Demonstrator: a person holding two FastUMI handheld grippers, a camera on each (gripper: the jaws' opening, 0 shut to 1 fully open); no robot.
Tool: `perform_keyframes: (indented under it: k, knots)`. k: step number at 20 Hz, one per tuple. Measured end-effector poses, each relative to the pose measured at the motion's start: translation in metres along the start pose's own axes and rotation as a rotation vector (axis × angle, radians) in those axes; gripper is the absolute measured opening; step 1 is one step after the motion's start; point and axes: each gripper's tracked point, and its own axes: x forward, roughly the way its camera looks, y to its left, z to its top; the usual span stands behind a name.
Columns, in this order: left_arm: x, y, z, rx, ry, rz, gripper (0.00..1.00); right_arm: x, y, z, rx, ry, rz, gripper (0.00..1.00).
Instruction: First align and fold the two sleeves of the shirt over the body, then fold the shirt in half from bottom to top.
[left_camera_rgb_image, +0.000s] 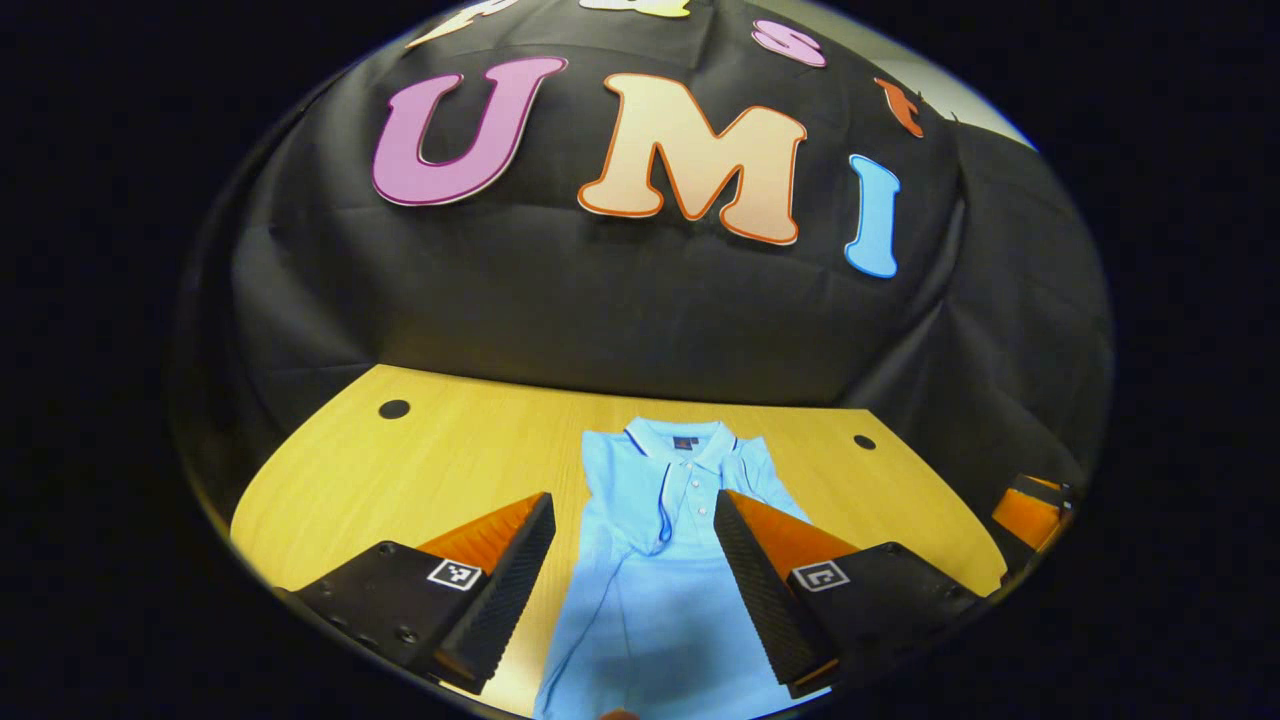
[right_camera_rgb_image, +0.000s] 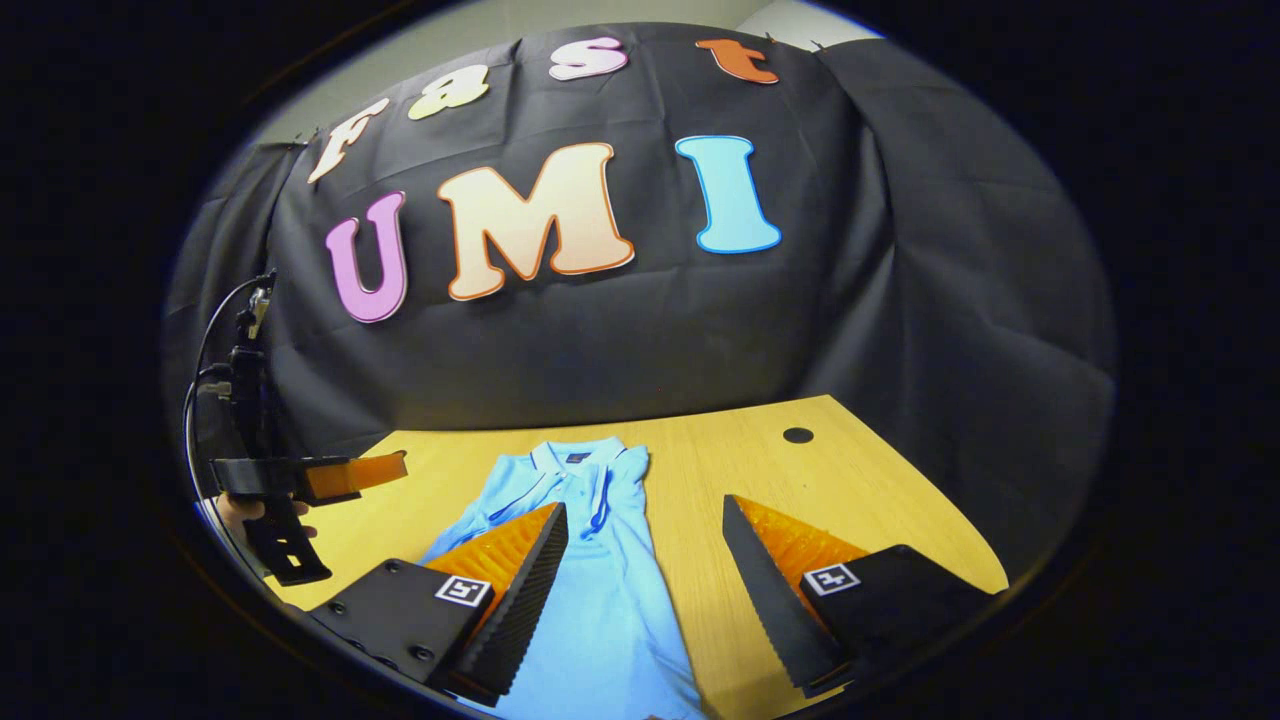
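**Polo shirt narrow on the table, both grippers apart above it**

The near hem of the light blue polo shirt (left_camera_rgb_image: 660, 560) is cut off at the bottom edge, and its sleeves are hard to make out. It lies on the wooden table (left_camera_rgb_image: 420, 460), collar at the far side. The left gripper (left_camera_rgb_image: 632, 530) is spread wide over the shirt, grasping nothing. The right gripper (right_camera_rgb_image: 645, 540) is released too, its left finger over the shirt (right_camera_rgb_image: 590, 580).
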Motion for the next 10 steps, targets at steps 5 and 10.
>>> perform_keyframes:
  k: [5, 10]
  knots:
    - [-0.059, 0.005, -0.038, 0.079, 0.022, 0.033, 0.96, -0.041, 0.001, -0.027, -0.041, 0.021, 0.018, 0.98]
    - [-0.098, 0.014, -0.085, 0.065, 0.091, 0.066, 0.96, -0.072, -0.005, -0.060, -0.065, 0.071, 0.017, 0.98]
